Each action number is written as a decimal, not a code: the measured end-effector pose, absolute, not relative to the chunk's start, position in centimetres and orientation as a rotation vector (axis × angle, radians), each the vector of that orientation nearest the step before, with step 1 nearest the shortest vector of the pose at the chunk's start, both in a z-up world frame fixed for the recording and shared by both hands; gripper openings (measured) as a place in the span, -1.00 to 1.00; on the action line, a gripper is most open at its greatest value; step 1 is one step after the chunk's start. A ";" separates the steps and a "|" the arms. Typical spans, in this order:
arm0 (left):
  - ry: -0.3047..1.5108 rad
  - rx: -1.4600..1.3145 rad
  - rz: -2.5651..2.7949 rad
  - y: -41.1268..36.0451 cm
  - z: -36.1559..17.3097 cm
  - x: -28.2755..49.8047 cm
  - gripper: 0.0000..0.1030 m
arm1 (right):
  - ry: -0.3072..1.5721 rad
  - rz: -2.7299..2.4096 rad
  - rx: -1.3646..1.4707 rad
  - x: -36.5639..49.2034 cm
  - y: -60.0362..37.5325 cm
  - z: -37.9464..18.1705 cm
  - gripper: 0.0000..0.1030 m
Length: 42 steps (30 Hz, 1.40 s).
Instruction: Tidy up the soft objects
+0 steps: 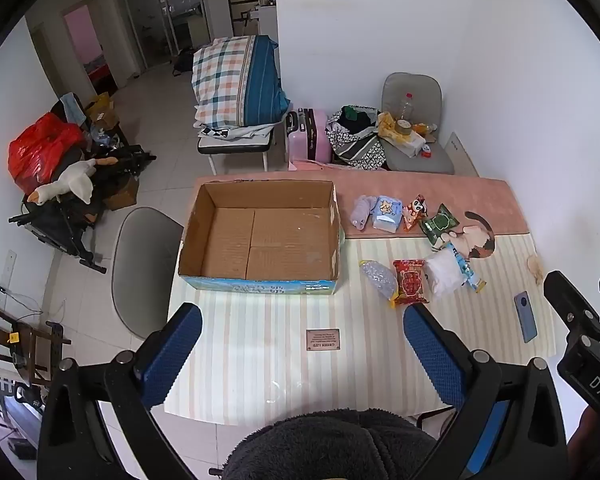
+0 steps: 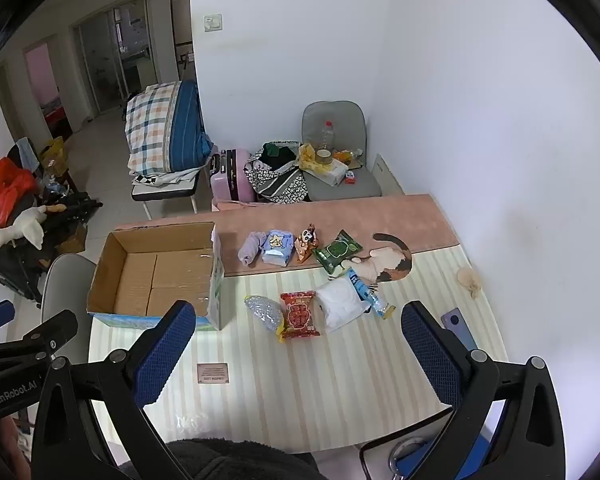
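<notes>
Left wrist: left tool (image 1: 302, 344) wide apart, cardboard box (image 1: 260, 240) empty.

Left gripper (image 1: 303, 344) and right gripper (image 2: 298, 338) both tilt steeply downward, side by side. Each has its blue-padded jaws spread wide, with nothing held between them.

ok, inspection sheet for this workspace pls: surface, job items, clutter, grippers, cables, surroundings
Surface: table under striped cloth, pink mat along the far edge.
Job's things: cardboard box empty; soft packets to its right, among them red snack pack, white pouch, green pack, none in the box.
Clutter: phone, small card.
Grippers: left gripper and right gripper open, holding nothing.
Cables: nothing seen.
Surroundings: chairs, pink suitcase, folded bedding.
</notes>
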<state>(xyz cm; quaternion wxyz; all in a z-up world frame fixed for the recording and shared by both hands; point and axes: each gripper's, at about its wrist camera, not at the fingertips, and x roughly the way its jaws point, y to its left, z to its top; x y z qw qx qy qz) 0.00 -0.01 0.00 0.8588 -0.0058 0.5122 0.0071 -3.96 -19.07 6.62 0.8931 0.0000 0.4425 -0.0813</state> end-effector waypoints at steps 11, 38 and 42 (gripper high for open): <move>1.057 -0.022 0.032 0.5 -0.2 0.5 0.99 | 0.910 -0.174 -0.021 -3.6 -18.5 6.7 1.00; 1.047 -0.006 0.029 0.1 0.1 1.2 0.99 | 0.904 -0.167 -0.027 -2.8 -18.3 6.9 1.00; 1.049 -0.007 0.031 0.2 0.1 1.1 0.99 | 0.902 -0.167 -0.028 -2.9 -18.3 6.9 1.00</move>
